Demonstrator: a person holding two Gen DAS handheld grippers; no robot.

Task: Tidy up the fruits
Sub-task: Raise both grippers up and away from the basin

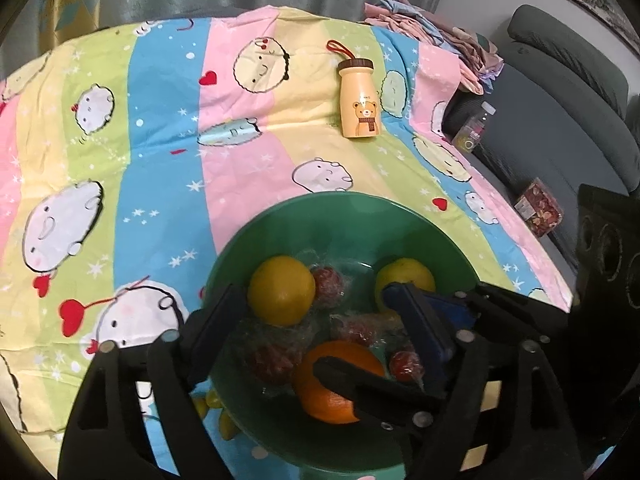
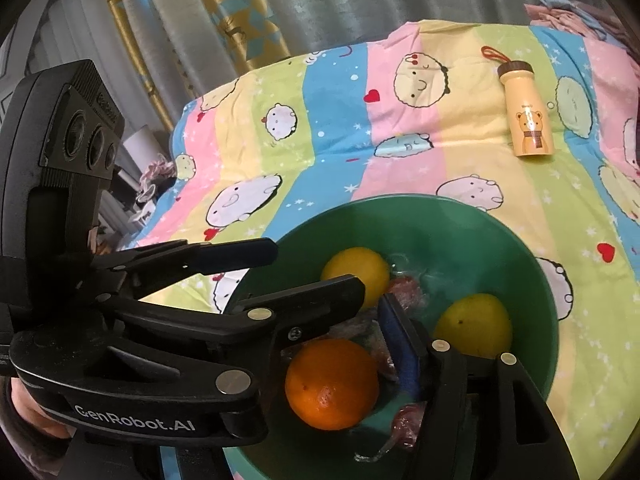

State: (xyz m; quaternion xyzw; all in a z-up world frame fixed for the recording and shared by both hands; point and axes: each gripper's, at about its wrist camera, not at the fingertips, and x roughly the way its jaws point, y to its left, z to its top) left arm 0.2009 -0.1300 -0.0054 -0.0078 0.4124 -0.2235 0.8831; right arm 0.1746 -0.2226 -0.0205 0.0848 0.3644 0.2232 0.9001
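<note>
Green bowl [image 1: 280, 216] holds round orange [image 1: 340, 384]; both tools spread, gripping nothing

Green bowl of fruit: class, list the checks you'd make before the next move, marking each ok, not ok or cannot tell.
1. Orange inside the green bowl: ok.
2. Yellow fruit and second yellow fruit inside: ok.
3. Left gripper open, holding nothing: ok.
4. Right gripper free of the orange: cannot tell.
5. Nothing left outside: not ok, small yellow pieces lie beside the bowl.
6. Bear bottle clear of the bowl: ok.
</note>
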